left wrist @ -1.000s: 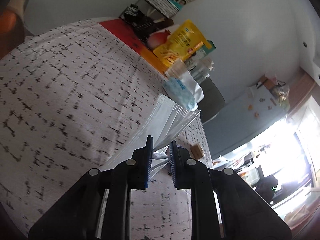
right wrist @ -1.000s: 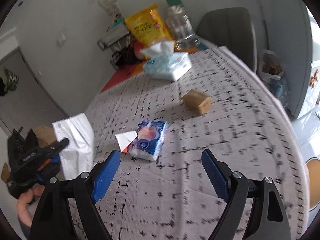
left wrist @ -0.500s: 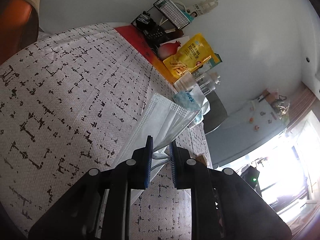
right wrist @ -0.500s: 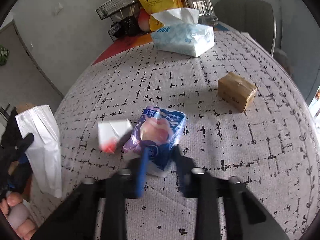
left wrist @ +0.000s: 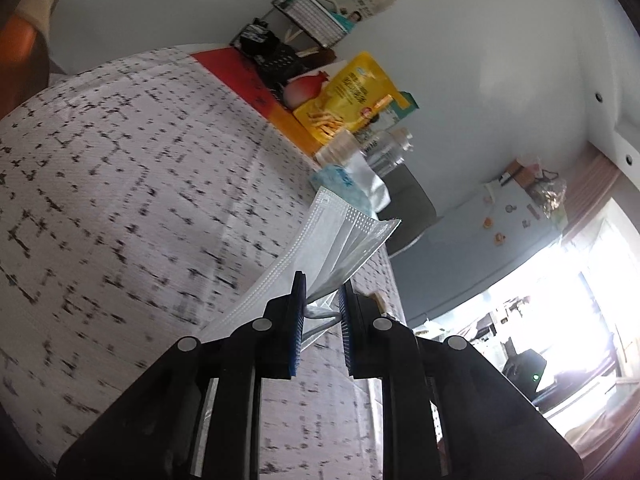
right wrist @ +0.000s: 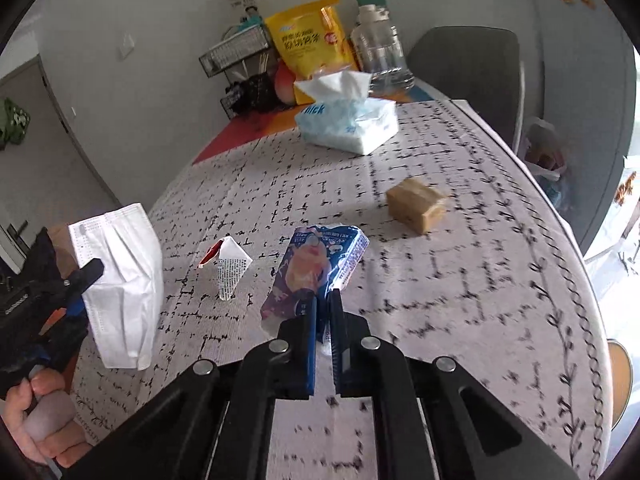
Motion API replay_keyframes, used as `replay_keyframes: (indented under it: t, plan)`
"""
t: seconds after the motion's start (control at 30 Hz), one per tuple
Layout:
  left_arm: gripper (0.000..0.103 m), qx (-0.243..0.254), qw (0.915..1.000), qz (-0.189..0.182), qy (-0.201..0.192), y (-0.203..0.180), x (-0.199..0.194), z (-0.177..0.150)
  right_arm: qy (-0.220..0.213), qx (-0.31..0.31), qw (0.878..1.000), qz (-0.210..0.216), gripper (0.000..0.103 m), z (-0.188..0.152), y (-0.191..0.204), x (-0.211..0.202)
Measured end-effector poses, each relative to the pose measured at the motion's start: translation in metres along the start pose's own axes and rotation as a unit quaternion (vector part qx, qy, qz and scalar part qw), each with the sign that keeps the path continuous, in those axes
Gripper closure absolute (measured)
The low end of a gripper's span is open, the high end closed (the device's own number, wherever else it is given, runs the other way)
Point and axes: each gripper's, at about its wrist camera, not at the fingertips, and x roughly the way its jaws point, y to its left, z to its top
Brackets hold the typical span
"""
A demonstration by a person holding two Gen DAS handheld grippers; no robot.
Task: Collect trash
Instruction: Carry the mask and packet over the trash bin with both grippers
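Left wrist view
Surface: table (left wrist: 120, 184) under a pale cloth with black dashes; white wall behind, bright window at the right edge.
Left gripper (left wrist: 322, 292): jaws drawn narrow, clamped on a white face mask (left wrist: 340, 236).
Mask position: pinched at its near edge, it fans up and away beyond the fingertips, clear of the cloth.
Far end: yellow snack bag (left wrist: 348, 96), wire basket (left wrist: 312, 20) and clear bottle (left wrist: 384, 148) against the wall; tissue pack (left wrist: 340, 178) just behind the mask's far corner.

Right wrist view
Surface: same cloth, with a grey chair (right wrist: 468, 64) past the far edge.
Right gripper (right wrist: 323, 300): jaws nearly together, gripping the near end of a blue and purple wrapper (right wrist: 316, 268).
Wrapper position: it stretches from the fingertips away across the table; whether its far end touches the cloth I cannot tell.
Nearby trash: folded white paper scrap (right wrist: 230, 268) just left of the wrapper; small brown box (right wrist: 416, 204) farther right, apart.
Left edge: a hand (right wrist: 36, 420) holds the other gripper, the mask hanging from it.
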Motion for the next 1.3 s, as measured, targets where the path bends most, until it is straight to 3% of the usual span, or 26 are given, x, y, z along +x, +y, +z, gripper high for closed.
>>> replay_keyframes:
  t: [0.37,0.63,1.1,1.3]
  plan:
    - [0.087,0.061,0.9970,-0.033,0.033,-0.085,0.030,-0.046,-0.059,0.083,0.995,-0.007,0.096,-0.025,-0.087,-0.082]
    - [0.087,0.104,0.9913,-0.050,0.063,-0.143,0.054,-0.088,-0.086,0.128,0.988,-0.024,0.096,-0.039,-0.153,-0.118]
    - [0.087,0.172,0.9709,-0.079,0.146,-0.235,0.128,-0.167,-0.124,0.219,0.965,-0.076,0.096,-0.075,-0.268,-0.177]
    - [0.087,0.195,0.9579,-0.093,0.190,-0.274,0.166,-0.214,-0.132,0.253,0.953,-0.098,0.096,-0.096,-0.318,-0.202]
